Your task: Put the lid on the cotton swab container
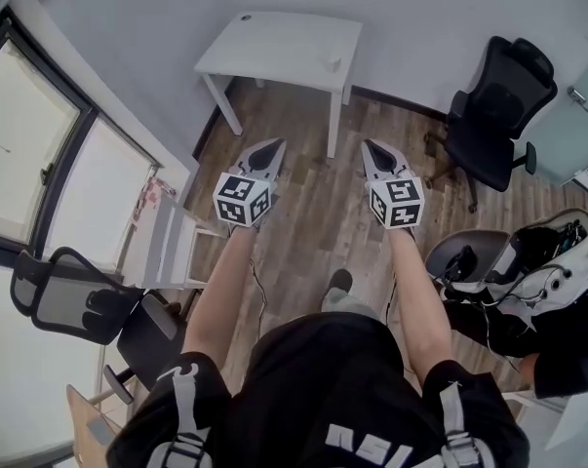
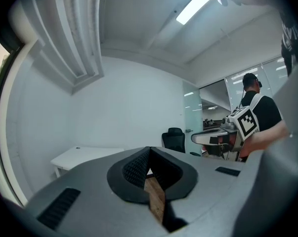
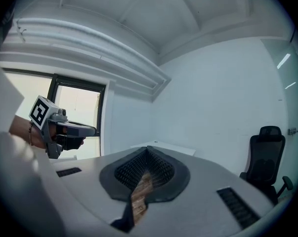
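Note:
A white table [image 1: 274, 47] stands against the far wall. On its right end sits a small pale container [image 1: 333, 63], too small to make out, and a tiny dark spot [image 1: 245, 17] lies near its back edge. Both grippers are held out over the wooden floor, well short of the table. My left gripper [image 1: 274, 145] is shut with nothing between its fingers, and its tips meet in the left gripper view [image 2: 149, 149]. My right gripper [image 1: 370, 145] is likewise shut and empty [image 3: 148, 148]. No lid can be made out.
A black office chair [image 1: 498, 105] stands to the right of the table. A mesh chair [image 1: 69, 295] and a white rack [image 1: 167, 247] stand by the window at the left. Bags and cables [image 1: 537, 261] lie at the right.

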The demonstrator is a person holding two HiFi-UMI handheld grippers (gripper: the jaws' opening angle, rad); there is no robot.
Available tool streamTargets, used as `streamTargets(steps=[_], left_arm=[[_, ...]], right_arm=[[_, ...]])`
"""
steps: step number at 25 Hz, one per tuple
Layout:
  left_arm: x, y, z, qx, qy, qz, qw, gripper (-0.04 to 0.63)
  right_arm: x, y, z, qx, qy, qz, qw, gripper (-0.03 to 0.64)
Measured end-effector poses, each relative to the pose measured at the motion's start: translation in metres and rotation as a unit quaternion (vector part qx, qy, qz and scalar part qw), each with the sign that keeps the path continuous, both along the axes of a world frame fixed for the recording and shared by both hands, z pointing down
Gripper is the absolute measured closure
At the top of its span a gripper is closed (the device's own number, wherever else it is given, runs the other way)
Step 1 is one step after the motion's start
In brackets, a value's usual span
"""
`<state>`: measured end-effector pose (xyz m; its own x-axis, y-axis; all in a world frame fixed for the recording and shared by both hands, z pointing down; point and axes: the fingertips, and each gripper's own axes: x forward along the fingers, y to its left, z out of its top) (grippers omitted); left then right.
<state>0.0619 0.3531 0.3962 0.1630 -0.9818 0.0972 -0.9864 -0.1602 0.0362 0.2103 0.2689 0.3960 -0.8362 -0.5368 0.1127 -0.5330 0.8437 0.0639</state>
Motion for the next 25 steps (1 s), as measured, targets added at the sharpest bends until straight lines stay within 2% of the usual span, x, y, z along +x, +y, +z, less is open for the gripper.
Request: streamTargets(steps=[10, 19, 25], left_arm=[[-0.006, -0.106, -0.003, -0.009, -0.005, -0.015, 0.9998, 0.571], [-0.009, -0.142, 0.002, -0.015, -0.009, -0.024, 0.9996, 0.571], [-0.030, -0.173, 0.013, -0.024, -0.006, -0.023, 0.9994, 0.571]], right_arm=[[-0.009, -0.114, 0.005, -0.015, -0.002, -0.021, 1.000, 0.603], [-0.013, -0.159, 0.011, -0.031, -0.012, -0.026, 0.999, 0.603], [-0.029, -0.191, 0.020, -0.039, -0.011, -0.021, 0.999, 0.603]])
